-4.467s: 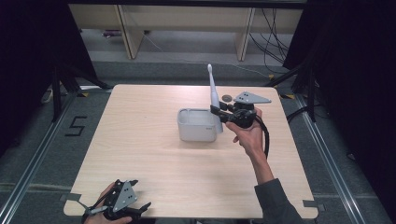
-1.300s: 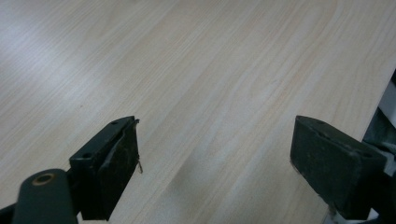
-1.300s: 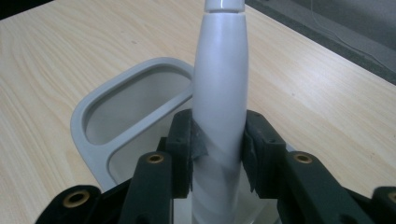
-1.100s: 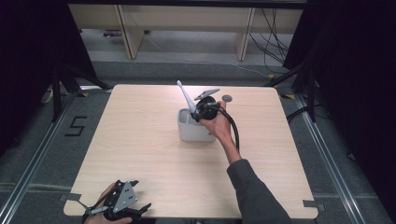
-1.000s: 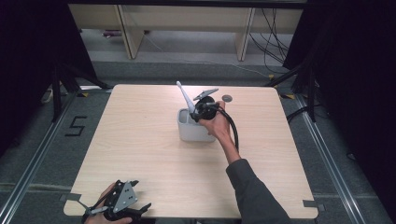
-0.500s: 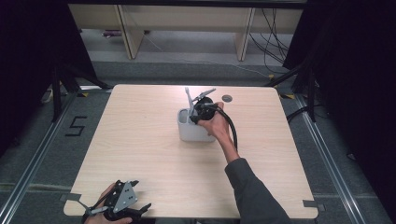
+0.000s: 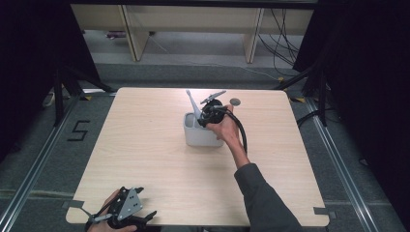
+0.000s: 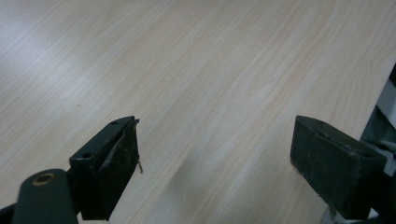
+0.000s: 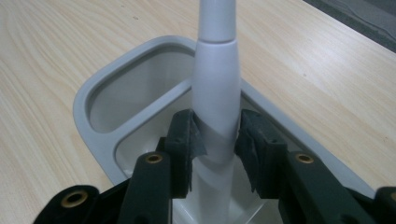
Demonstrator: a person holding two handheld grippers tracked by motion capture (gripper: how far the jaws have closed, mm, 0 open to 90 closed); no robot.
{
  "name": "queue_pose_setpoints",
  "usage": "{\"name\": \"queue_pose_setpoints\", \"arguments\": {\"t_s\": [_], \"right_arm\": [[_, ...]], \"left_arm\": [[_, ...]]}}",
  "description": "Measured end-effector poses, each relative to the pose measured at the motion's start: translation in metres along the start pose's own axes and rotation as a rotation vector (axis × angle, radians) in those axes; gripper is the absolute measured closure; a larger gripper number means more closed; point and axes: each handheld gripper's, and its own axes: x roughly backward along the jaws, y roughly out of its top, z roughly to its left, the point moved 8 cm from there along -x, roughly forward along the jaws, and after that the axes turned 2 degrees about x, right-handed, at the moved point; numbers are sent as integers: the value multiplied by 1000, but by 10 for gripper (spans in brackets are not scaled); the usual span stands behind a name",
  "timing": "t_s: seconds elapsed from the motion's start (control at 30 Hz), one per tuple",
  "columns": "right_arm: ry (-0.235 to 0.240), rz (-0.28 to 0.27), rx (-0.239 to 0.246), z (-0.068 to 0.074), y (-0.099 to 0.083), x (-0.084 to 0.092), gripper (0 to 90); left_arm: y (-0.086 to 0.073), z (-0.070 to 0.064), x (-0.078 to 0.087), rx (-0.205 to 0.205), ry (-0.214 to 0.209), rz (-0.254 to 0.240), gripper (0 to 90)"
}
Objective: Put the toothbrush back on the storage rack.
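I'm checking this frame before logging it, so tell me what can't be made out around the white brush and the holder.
- Lower end of the white brush: right gripper view, hidden behind the right tool clamping it.
- Brush tip: right gripper view, cut off by the top edge.
- Floor of the grey holder: high view, blocked by hand and tool.
- Small dark disc on the table: high view, too small to identify.

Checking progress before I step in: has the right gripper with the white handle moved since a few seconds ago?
Yes. The right gripper carried the white handle leftward from beside the grey holder's right side to above it.
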Motion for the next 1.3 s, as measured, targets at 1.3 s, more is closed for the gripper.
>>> {"name": "queue_pose_setpoints", "arguments": {"t_s": [1.3], "right_arm": [[-6,-122,0,-8,5,37,510]], "left_arm": [[-1,0,1,1,-4,9,149]]}}
